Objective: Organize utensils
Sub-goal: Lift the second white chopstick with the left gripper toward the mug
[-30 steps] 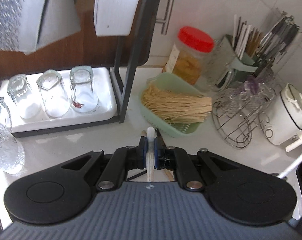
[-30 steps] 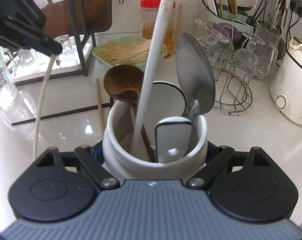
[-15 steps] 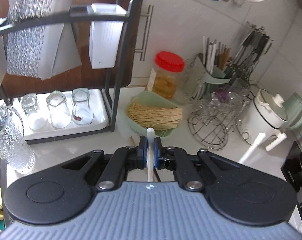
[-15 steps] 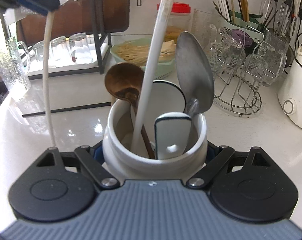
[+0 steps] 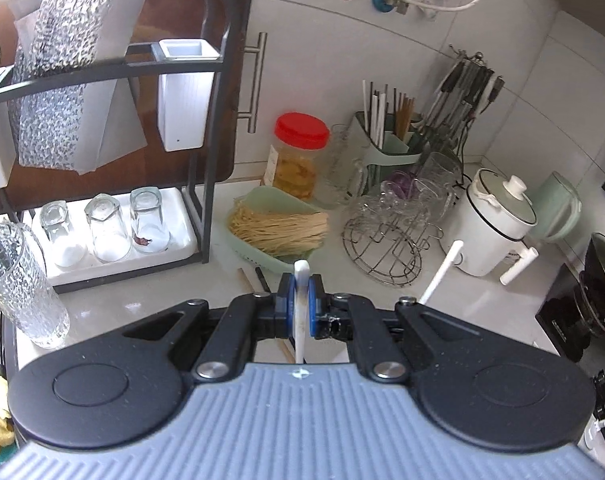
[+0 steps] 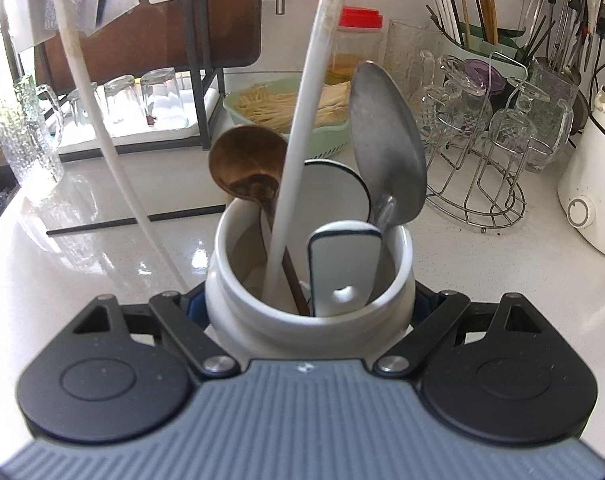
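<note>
Holder: white ceramic crock point(image 6: 310, 280) on the table point(image 6: 82, 264), gripped at its sides by the right tool point(image 6: 308, 308), whose jaws stand spread around its belly and pressed to it
Already in holder: wooden spoon point(image 6: 248, 168), metal spoon point(image 6: 386, 148), a long white handle point(image 6: 306, 112) leaning up out of the top, and two white blue-edged pieces point(image 6: 344, 264), one flat handle in front, one round behind
In transit: thin white utensil point(image 5: 300, 304), pinched near its upper end by the left tool point(image 5: 299, 308), jaws pressed together on it; from the right wrist view it hangs as a long curved white rod point(image 6: 98, 120), its lower end just beside the crock but outside it
Left to do, by my judgement: the hanging utensil has to go in; a black chopstick point(image 6: 130, 222) lies loose on the table, and a wooden stick point(image 5: 245, 278) near the green basket
Progress: well past halfway, I judge
Surroundings: green basket of dry noodles point(image 5: 278, 228), red-lidded jar point(image 5: 298, 156), wire glass rack point(image 5: 390, 240), white cooker point(image 5: 490, 224), upturned glasses on a tray point(image 5: 106, 232), tall textured glass point(image 5: 20, 280)
Obstacles: the crock mouth is crowded; the leaning white handle and the spoon bowls stand across the way in
</note>
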Demonstrator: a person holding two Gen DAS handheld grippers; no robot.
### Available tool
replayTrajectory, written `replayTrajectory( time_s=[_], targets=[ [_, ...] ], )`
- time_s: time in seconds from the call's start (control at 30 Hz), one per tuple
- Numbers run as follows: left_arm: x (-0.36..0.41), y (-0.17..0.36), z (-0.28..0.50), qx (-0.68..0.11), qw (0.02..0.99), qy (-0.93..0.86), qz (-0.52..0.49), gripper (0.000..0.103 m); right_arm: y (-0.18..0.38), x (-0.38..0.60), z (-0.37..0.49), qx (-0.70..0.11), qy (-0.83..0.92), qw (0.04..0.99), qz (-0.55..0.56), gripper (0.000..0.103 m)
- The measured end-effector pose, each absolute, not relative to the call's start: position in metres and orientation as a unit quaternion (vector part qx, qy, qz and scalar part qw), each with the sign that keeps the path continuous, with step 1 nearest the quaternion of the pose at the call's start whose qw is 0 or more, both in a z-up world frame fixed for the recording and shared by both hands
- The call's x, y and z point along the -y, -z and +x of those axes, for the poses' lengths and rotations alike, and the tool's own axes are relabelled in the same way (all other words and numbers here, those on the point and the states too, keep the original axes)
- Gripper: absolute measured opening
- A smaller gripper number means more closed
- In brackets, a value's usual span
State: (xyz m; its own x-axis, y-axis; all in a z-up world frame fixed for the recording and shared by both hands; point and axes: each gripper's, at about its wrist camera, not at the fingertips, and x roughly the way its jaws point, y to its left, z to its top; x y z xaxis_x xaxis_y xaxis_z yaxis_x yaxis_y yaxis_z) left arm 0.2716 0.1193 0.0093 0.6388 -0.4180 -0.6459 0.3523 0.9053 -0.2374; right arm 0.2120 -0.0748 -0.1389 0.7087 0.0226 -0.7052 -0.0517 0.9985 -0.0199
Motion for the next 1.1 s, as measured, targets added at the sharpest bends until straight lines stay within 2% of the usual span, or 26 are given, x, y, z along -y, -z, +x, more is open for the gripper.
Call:
replayTrajectory(
  time_s=[0.3,0.77,1.1],
  targets=[
    [-0.122,-0.027,0.271,-0.361,0.901,0.236,-0.038,0.008,0.138,0.075,0.212,-0.382,-0.021,0.924,-0.02,0.091],
    [-0.101,-0.128,0.263,-0.286,0.907,0.307,0.02,0.008,0.139,0.075,0.212,-0.381,-0.019,0.924,-0.019,0.091],
    [-0.075,-0.156,0.256,-0.28,0.894,0.347,0.036,0.008,0.139,0.075,0.212,-0.382,-0.019,0.924,-0.018,0.091]
  ],
)
